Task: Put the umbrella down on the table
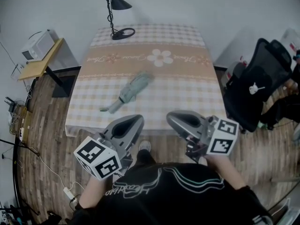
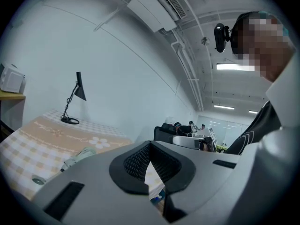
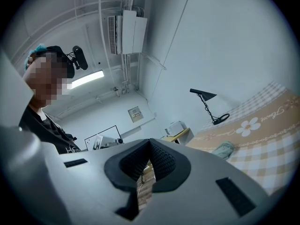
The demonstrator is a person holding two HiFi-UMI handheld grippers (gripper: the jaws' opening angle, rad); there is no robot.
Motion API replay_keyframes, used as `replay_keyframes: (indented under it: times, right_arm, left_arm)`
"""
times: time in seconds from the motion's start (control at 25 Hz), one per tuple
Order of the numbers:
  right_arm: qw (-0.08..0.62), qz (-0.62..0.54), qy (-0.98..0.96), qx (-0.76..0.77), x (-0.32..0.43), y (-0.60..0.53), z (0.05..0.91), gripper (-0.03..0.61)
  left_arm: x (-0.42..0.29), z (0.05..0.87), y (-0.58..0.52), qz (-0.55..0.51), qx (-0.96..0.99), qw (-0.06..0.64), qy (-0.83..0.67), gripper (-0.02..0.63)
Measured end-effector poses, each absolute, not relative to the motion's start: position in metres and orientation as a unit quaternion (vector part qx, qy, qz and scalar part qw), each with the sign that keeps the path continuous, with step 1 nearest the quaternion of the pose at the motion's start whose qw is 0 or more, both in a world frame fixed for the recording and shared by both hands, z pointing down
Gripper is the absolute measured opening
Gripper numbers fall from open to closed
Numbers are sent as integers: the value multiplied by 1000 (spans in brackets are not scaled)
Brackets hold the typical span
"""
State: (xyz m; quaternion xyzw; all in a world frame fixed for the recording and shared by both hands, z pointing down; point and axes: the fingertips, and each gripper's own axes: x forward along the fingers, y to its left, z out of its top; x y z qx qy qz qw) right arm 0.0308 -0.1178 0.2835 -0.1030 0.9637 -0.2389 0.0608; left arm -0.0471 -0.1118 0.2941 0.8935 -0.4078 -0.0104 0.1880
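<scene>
The left gripper is clenched, its jaws pressed together with nothing between them. It is held in front of the person's chest, off the near edge of the bench and over the wooden floor. At the far end of the bench stands a black desk lamp on a ring-shaped foot.

Near the middle of the bench, on its checked cloth, the folded pale green umbrella lies flat and slanted. Its thinner end, probably the handle, points to the near left corner. It touches neither gripper and lies well apart from both.

The right gripper is beside the left one, also off the near edge. Its jaws meet at the tips and hold nothing. Further right, beside the bench, stands a black office chair.
</scene>
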Motion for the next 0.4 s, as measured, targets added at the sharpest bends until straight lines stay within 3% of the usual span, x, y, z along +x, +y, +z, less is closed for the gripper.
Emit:
replay_keyframes:
  times: [0.4]
  right_arm:
    - [63, -237, 964, -100, 34, -120, 278, 11]
  left_arm:
    - [-43, 287, -115, -16, 893, 194, -405, -3]
